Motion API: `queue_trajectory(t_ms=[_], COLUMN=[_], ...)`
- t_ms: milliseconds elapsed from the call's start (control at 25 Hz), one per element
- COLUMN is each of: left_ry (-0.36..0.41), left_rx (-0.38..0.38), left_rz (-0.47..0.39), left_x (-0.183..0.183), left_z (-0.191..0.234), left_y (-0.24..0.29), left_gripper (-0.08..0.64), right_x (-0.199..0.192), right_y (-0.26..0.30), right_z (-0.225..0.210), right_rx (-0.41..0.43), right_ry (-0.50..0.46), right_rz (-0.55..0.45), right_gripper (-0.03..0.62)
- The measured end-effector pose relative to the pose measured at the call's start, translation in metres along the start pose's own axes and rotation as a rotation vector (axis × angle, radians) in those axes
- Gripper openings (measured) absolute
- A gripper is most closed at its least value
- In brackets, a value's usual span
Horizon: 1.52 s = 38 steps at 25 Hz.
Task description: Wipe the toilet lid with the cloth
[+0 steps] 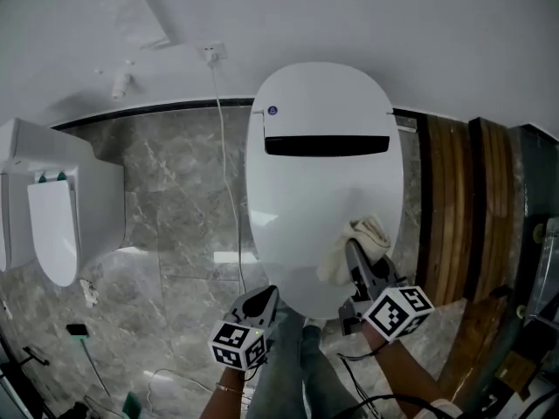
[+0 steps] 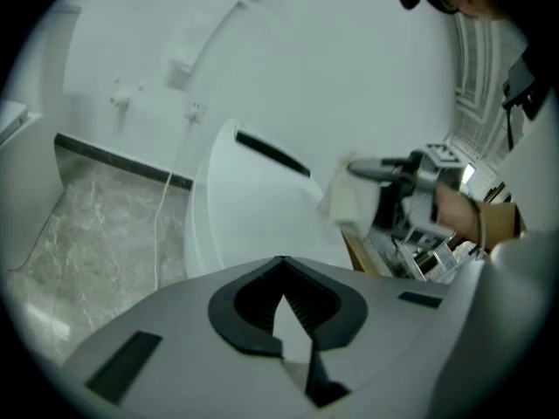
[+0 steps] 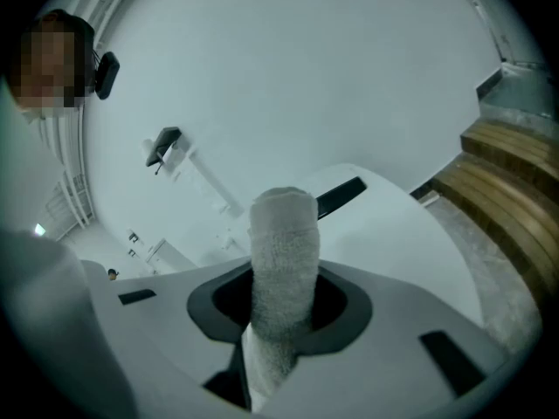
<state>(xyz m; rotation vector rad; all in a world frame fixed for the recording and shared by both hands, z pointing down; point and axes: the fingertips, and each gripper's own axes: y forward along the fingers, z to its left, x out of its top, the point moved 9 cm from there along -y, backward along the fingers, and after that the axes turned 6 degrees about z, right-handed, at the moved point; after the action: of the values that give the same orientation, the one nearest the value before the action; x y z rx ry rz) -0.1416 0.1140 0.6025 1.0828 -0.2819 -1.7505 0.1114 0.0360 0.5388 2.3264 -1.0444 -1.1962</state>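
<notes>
The fingers (image 1: 358, 269) of the right gripper (image 1: 353, 250) are clamped on the cloth (image 1: 362, 238). The right gripper view shows it as a thick rolled bunch of pale towelling standing up between them, with a tail trailing back under the gripper. The head view puts the cloth on the near right part of the toilet lid (image 1: 306, 199), short of the black slot (image 1: 327, 145) that runs across the lid's far half. It seems to lie against the surface, though how hard it presses cannot be told.

The left gripper (image 1: 262, 297) hangs off the near edge of the lid on its left side. Its fingers are closed on nothing and it stays clear of the lid.

The cloth looks soft, light and limp. It will likely fold and flatten under pressure rather than keep its shape, and a loose grip could let it creep backward through the fingers. The present hold, around the middle of the bunch with a pad of towelling ahead of the fingertips, suits wiping, since only fabric should then meet the lid.

The lid looks hard, glossy and gently domed, so the cloth should glide easily but may skid toward the edges. If the pad slips back, the bare fingers could knock or scuff the shiny surface. The lid is probably hinged at its far end, so moderate, even pressure seems wiser than a heavy push.
</notes>
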Motion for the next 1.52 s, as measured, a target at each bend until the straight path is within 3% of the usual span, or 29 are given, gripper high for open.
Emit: queue_trajectory(t_ms=[120, 240, 400, 520, 720, 1200, 1400, 1520], left_ry=[0.068, 0.117, 0.126, 0.119, 0.087, 0.130, 0.131, 0.093], left_rx=[0.118, 0.235, 0.254, 0.249, 0.197, 0.069, 0.044, 0.053], left_rz=[-0.189, -0.320, -0.400, -0.404, -0.365, -0.271, -0.269, -0.292], left_x=[0.078, 0.141, 0.180, 0.184, 0.173, 0.174, 0.168, 0.164], left_z=[-0.010, -0.011, 0.001, 0.005, 0.000, -0.055, -0.073, -0.074], left_y=[-0.031, -0.049, -0.047, -0.037, -0.015, 0.052, 0.054, 0.042], left_gripper=[0.012, 0.012, 0.012, 0.012, 0.012, 0.012, 0.012, 0.012], right_x=[0.016, 0.020, 0.018, 0.021, 0.041, 0.119, 0.124, 0.110], right_y=[0.077, 0.149, 0.217, 0.233, 0.207, 0.088, 0.076, 0.083], right_z=[0.023, 0.052, 0.080, 0.077, 0.041, -0.152, -0.150, -0.107], right_rx=[0.042, 0.077, 0.118, 0.089, 0.032, -0.345, -0.353, -0.245], right_ry=[-0.058, -0.108, -0.128, -0.143, -0.166, -0.038, -0.034, -0.075], right_rz=[0.110, 0.173, 0.246, 0.295, 0.268, 0.166, 0.111, 0.071], right_gripper=[0.098, 0.098, 0.098, 0.098, 0.098, 0.100, 0.098, 0.098])
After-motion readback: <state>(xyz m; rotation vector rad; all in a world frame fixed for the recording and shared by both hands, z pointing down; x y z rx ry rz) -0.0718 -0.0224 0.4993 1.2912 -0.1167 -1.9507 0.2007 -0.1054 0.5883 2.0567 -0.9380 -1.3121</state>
